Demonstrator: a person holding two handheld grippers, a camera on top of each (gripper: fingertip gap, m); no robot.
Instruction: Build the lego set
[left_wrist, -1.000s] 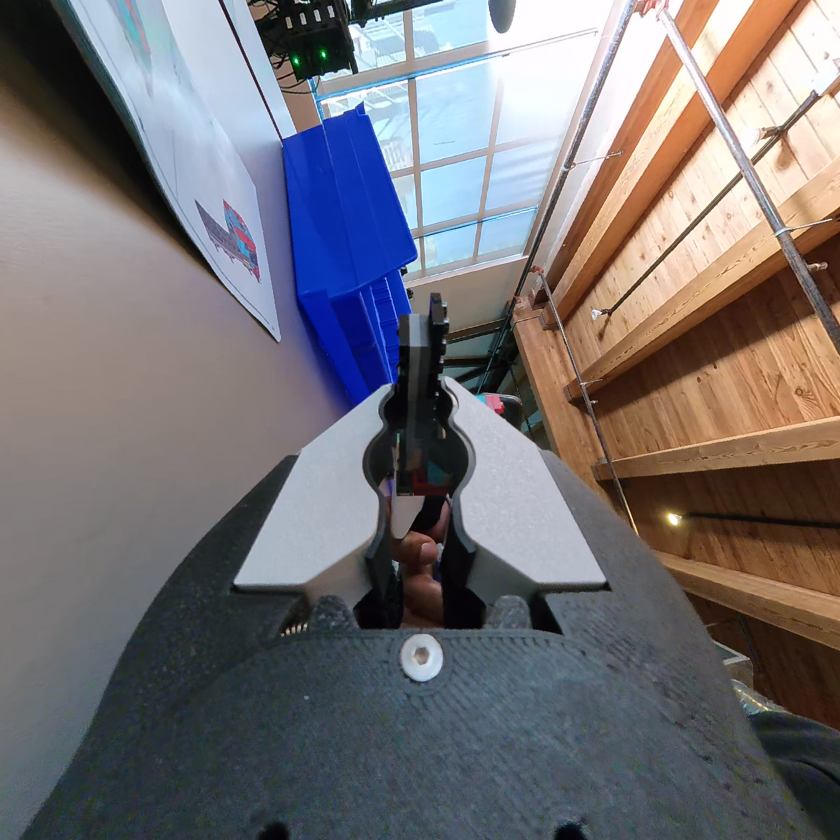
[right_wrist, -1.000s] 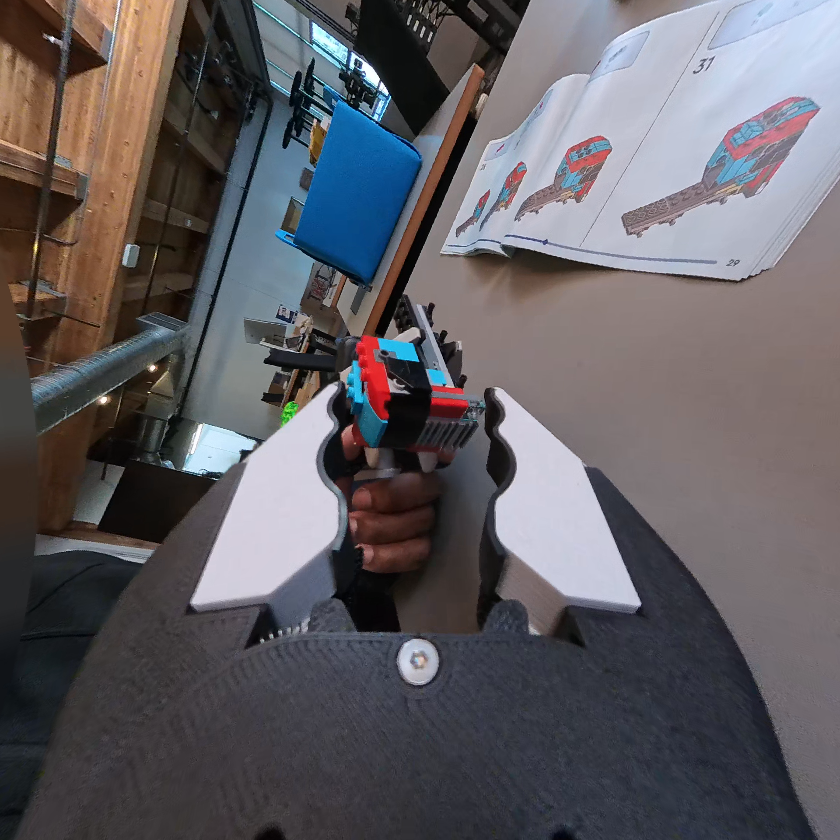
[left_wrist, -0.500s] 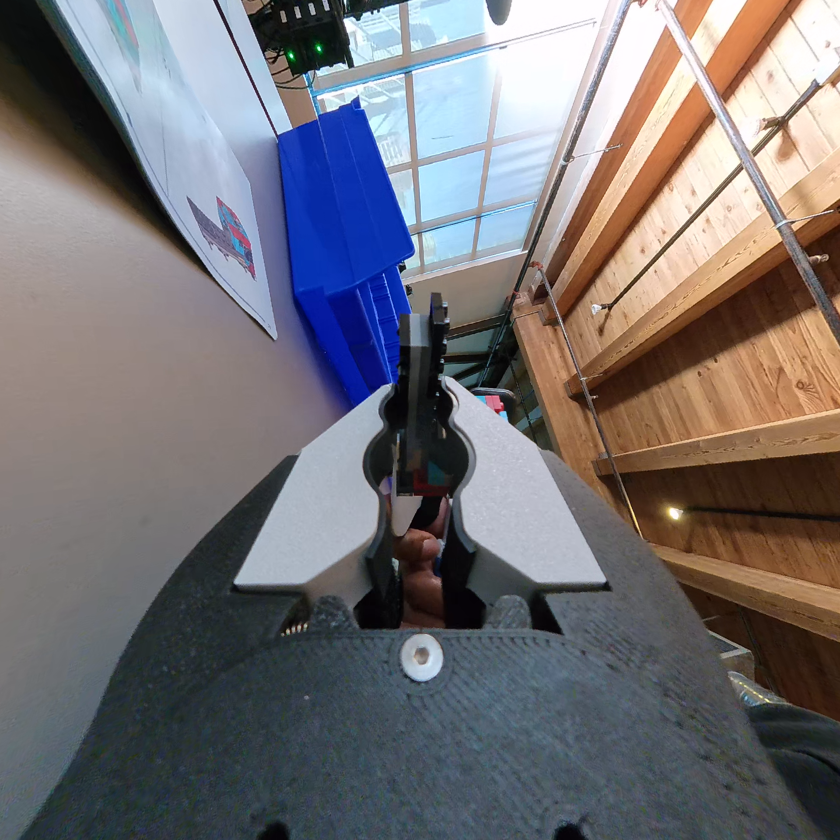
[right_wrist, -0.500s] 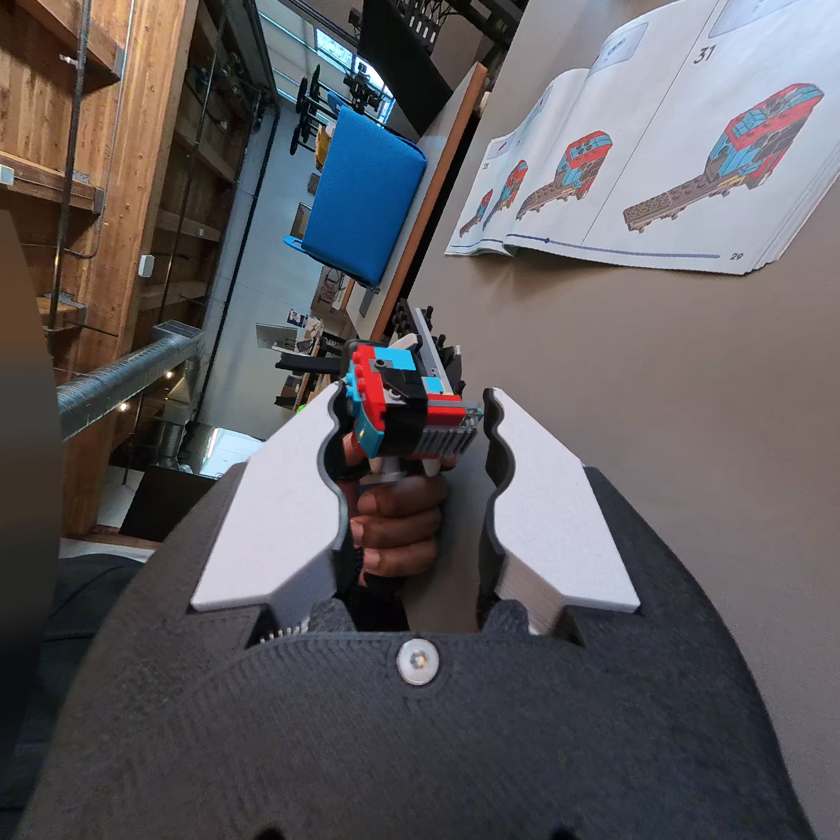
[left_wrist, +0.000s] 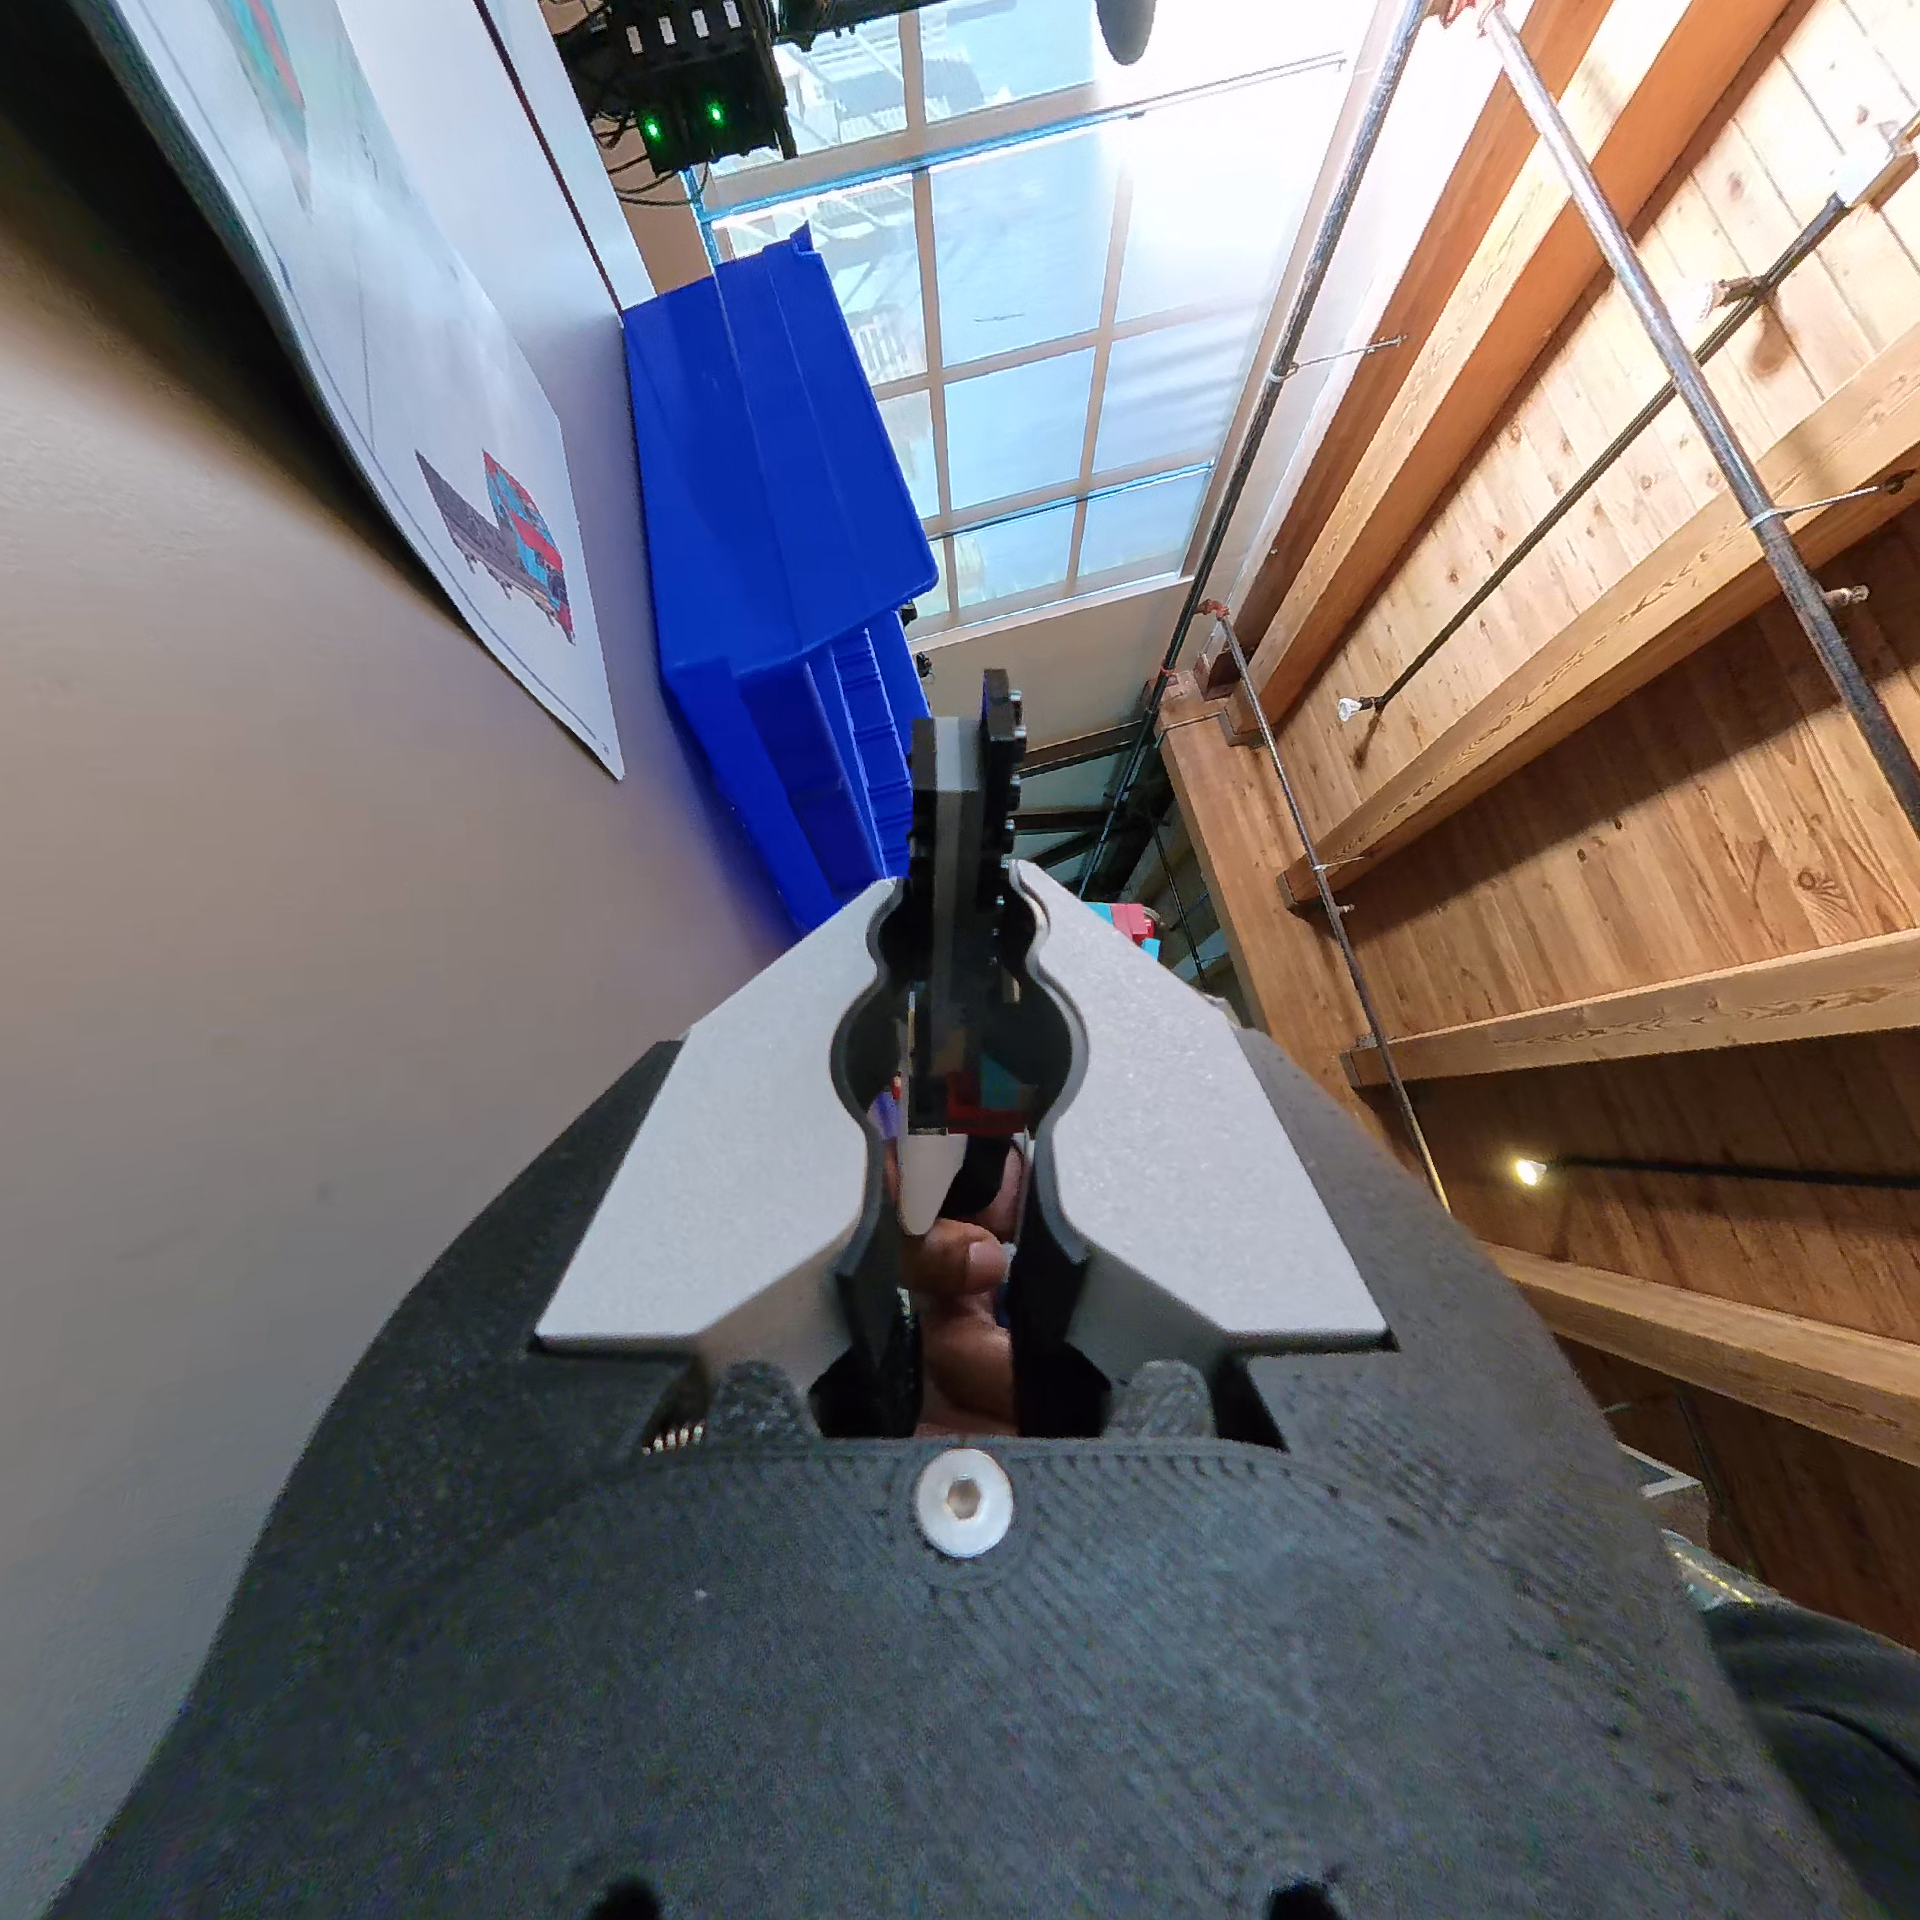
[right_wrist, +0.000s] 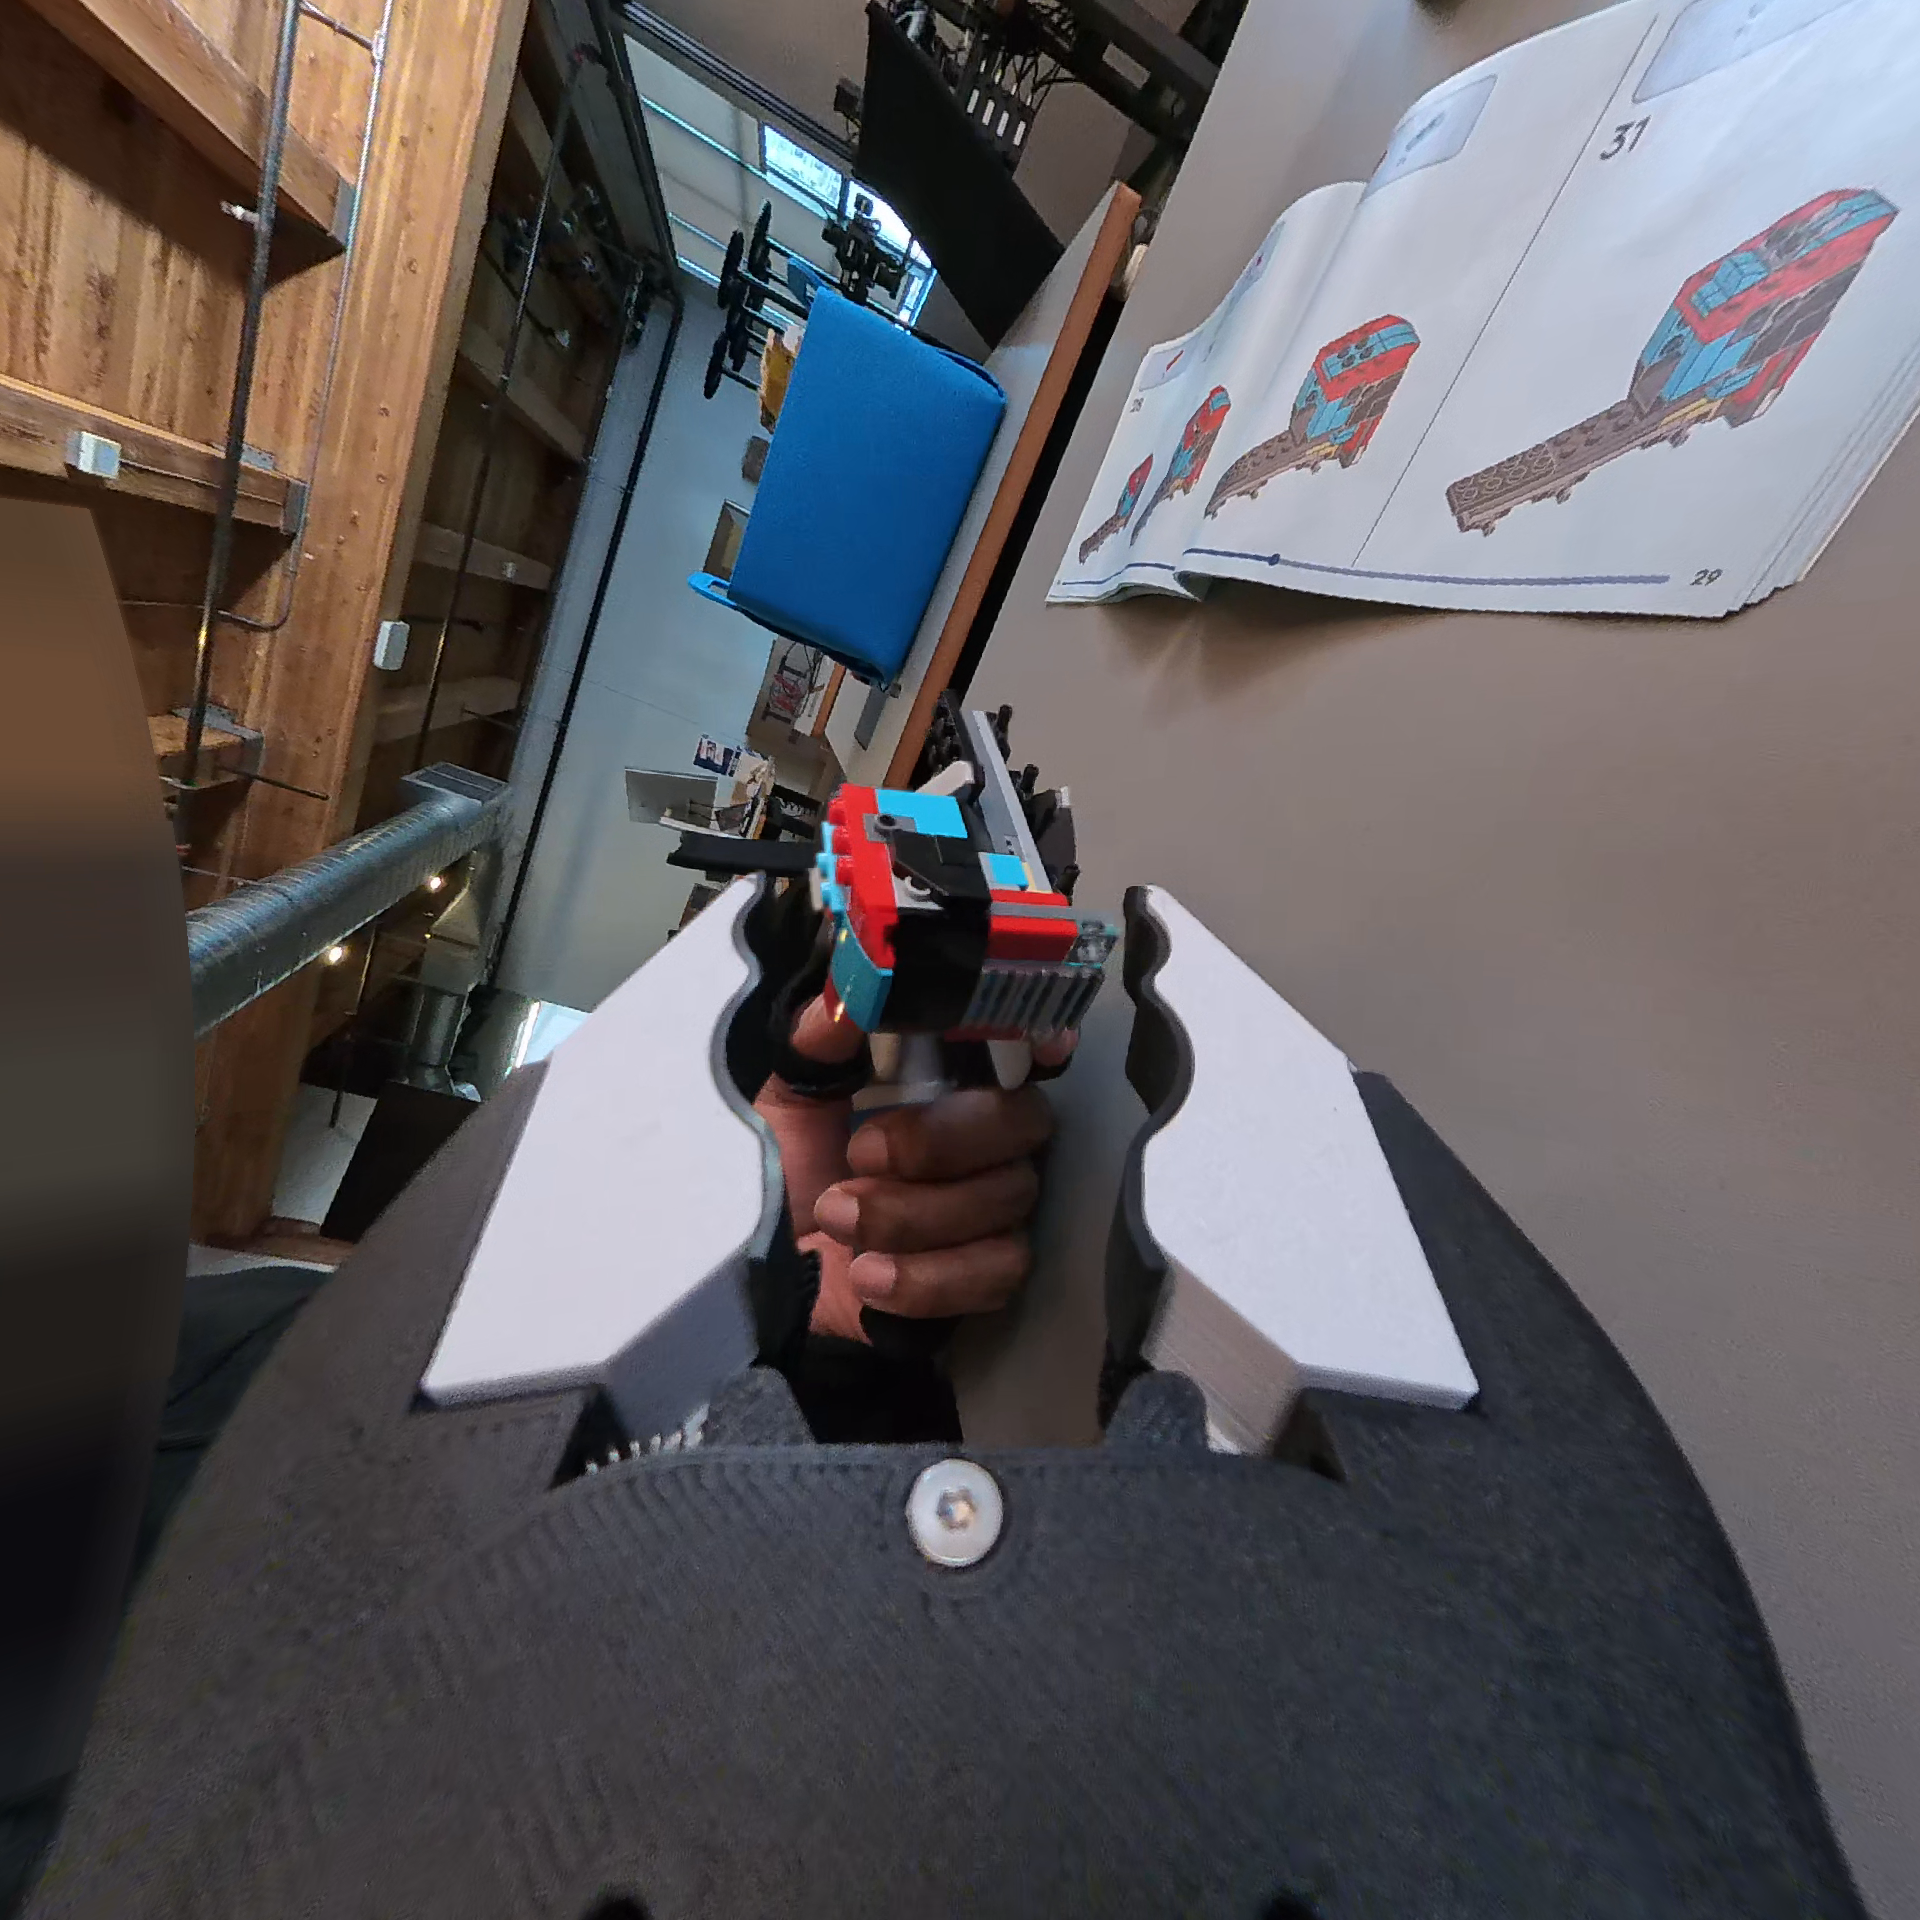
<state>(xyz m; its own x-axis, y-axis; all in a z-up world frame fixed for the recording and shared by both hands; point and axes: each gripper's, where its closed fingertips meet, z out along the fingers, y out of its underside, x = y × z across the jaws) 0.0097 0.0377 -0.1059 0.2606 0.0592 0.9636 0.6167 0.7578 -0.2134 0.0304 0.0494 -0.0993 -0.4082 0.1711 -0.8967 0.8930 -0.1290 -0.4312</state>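
Observation:
The lego model, a red, cyan and black cab on a long grey and black base, is held in the air beside the grey table. My left gripper is shut on the model's base, seen edge-on between its fingers. In the right wrist view, the left gripper's white fingertips and the hand holding it show under the model. My right gripper is open, with the cab between its fingertips; contact is not clear.
An open instruction booklet lies on the table and also shows in the left wrist view. Blue bins stand at the table's far end. A blue chair stands beyond the table edge. Both grippers' tips are close together, under 4 cm apart.
Both views have shifted only slightly. The model stays in the left gripper and the right gripper stays open around the cab.

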